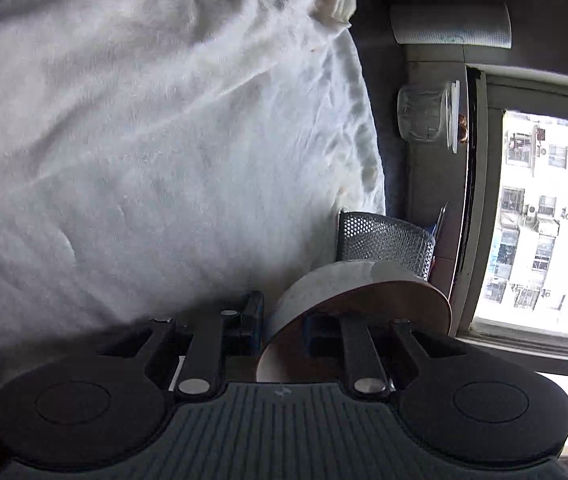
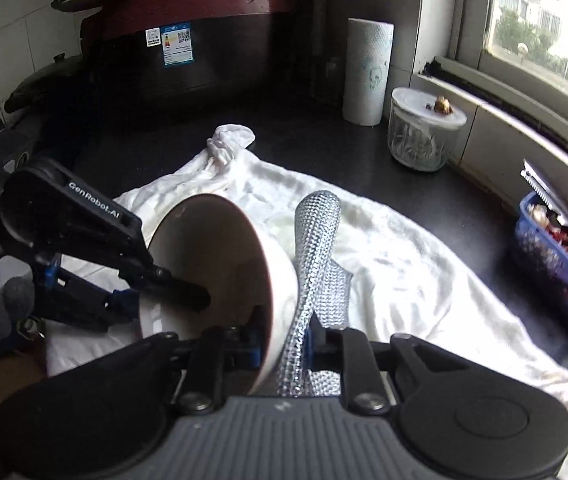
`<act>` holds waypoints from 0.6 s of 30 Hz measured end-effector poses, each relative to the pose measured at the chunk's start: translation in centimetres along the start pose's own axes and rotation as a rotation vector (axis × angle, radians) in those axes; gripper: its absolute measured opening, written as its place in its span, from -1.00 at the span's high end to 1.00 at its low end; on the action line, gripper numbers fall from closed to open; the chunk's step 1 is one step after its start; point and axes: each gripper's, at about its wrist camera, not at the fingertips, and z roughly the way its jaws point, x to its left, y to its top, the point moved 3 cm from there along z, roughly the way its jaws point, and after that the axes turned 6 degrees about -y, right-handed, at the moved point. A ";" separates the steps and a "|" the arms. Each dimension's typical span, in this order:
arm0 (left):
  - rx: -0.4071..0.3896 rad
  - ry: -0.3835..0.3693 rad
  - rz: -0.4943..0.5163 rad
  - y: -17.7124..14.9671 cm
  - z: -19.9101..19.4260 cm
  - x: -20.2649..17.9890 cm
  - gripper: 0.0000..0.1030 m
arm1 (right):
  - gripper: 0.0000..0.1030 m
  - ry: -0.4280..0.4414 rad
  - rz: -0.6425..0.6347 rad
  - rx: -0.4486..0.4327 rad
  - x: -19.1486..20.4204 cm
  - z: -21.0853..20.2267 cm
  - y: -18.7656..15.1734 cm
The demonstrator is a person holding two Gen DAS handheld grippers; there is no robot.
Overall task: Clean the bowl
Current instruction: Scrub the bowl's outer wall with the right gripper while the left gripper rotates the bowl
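right wrist | bowl (image 2: 220,264) rim clamped in left hand-held gripper (image 2: 188,292)

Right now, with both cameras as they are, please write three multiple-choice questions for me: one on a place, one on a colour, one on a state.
1. Where does the glass jar stand?
A. On the counter near the paper towel roll, below the window
B. On a chair
C. On the floor

2. What colour is the inside of the bowl?
A. Blue
B. Brown
C. Green

3. How is the bowl?
A. Upside down, lying flat
B. Upright and untouched
C. Tipped on its side, gripped by the left tongs

Answers:
1 A: the jar and the roll stand close together on the dark counter under the sill.
2 B: the open side faces the right camera and looks brown.
3 C: one finger is inside the bowl, and the right tongs press a mesh cloth to its outside.
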 end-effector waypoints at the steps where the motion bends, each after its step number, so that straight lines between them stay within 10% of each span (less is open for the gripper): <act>1: 0.006 0.005 0.022 0.0 0.2 -0.3 0.65 | 0.70 -0.018 -0.028 0.003 0.1 0.1 0.1; 18: -0.006 0.532 1.438 -8.0 1.7 -11.2 0.82 | 0.70 0.003 -0.038 0.097 -0.6 0.8 -1.1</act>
